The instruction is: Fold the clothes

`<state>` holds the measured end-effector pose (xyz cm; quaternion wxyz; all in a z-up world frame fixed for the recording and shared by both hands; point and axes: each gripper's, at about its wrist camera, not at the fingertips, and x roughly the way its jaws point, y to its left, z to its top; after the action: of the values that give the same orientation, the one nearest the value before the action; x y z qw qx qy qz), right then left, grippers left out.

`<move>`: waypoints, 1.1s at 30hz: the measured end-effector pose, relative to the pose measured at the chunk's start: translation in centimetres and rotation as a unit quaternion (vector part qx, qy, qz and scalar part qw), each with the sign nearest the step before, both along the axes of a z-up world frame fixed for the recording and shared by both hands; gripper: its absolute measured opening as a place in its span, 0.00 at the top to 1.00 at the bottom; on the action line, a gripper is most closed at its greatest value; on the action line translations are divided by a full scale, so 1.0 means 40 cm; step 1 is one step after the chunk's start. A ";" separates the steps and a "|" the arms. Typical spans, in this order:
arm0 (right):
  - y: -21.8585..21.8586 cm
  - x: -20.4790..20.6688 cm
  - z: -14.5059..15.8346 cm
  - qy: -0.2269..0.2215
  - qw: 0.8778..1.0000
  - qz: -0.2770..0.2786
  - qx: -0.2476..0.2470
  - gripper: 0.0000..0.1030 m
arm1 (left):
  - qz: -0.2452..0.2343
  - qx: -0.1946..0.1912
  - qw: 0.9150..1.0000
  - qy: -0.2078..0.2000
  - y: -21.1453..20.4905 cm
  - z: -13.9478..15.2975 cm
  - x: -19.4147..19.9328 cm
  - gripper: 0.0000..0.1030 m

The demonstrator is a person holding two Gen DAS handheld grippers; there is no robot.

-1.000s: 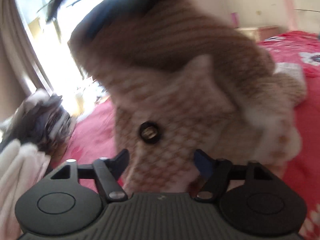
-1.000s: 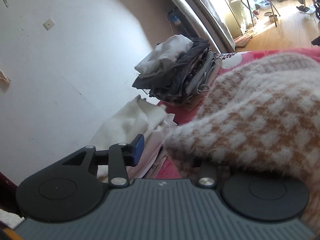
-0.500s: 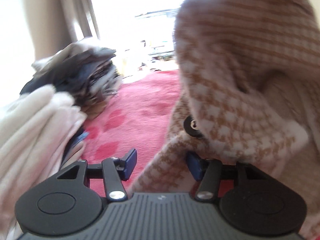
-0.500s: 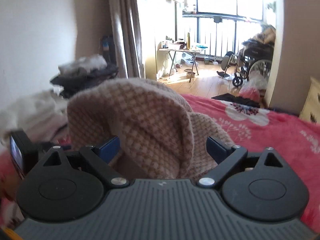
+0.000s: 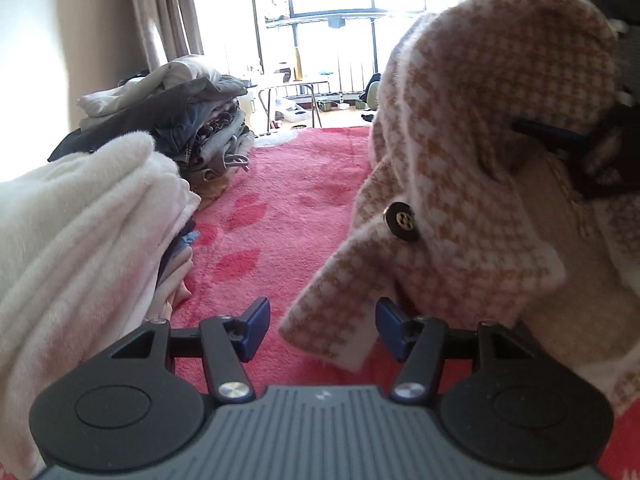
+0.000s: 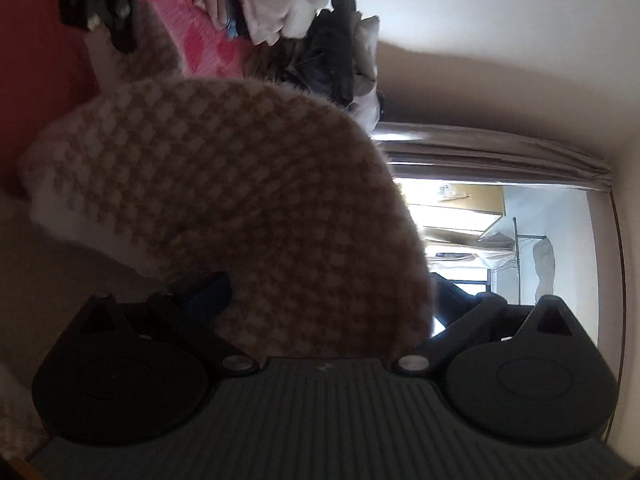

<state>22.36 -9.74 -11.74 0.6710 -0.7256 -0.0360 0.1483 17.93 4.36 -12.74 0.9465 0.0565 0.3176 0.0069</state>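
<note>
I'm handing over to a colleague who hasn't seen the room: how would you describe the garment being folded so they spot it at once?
Start at the red bedspread that fills the left wrist view. On its right side, across from the white stack and the grey pile, a bulky jacket is heaped up. It alone has a tan and white houndstooth check, with a dark round button near its edge.

A fuzzy tan-and-white houndstooth cardigan (image 5: 492, 128) is bunched in a rounded, arching heap on the red bedspread (image 5: 288, 208), one flap end hanging forward, a black-and-gold button (image 5: 402, 222) showing at its front edge.
</note>
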 end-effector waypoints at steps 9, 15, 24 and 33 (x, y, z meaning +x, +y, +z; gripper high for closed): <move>0.057 0.111 0.125 0.120 0.982 -0.108 0.098 0.75 | -0.009 -0.015 0.999 -0.032 0.024 0.076 -0.062 0.35; -0.156 0.074 0.422 0.130 0.876 -0.186 0.426 0.91 | -0.014 -0.019 0.997 -0.073 0.043 0.140 -0.113 0.29; -0.795 -0.264 0.467 0.065 0.630 -0.383 0.672 0.91 | -0.061 -0.021 0.996 -0.060 -0.002 0.133 -0.119 0.29; -0.740 -0.391 0.033 0.244 0.535 -0.610 0.531 0.49 | -0.153 -0.039 0.987 0.008 -0.143 0.068 -0.085 0.28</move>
<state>6.70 -39.34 -10.40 0.8438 -0.0172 0.5082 -0.1715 14.53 -1.37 -10.04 0.9352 0.0675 0.3132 -0.1510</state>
